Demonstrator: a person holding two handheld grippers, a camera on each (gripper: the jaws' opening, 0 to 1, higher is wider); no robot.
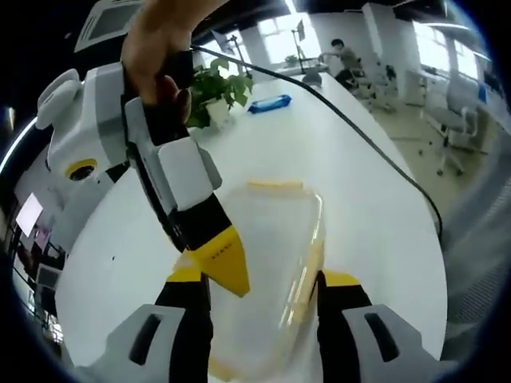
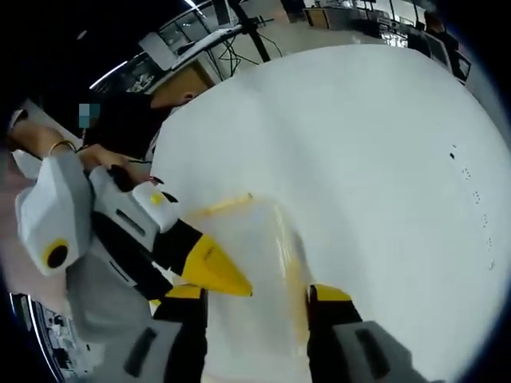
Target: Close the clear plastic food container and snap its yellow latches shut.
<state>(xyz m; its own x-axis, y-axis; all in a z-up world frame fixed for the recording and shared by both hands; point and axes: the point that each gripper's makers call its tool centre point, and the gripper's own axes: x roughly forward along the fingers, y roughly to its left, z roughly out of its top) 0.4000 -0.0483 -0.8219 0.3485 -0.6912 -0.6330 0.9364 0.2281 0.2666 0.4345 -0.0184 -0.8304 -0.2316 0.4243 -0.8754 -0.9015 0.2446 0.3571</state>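
The clear plastic container [image 1: 267, 239] lies on the white table [image 1: 367, 207], its lid resting on top. One yellow latch [image 1: 275, 185] is at its far end and another [image 1: 313, 262] runs along its right side. My left gripper [image 1: 263, 279] is open, its jaws straddling the near end of the container. The right gripper [image 1: 227, 267], held by a hand, reaches in from the upper left with its yellow tip on the lid. In the right gripper view my right gripper [image 2: 257, 294] is open over the container [image 2: 251, 239], with the left gripper [image 2: 219, 275] coming in from the left.
A potted plant [image 1: 219, 88] and a blue packet [image 1: 270, 103] sit at the table's far end. A black cable [image 1: 359, 136] crosses the table to the right of the container. Office chairs and a seated person [image 1: 343, 57] are beyond the table.
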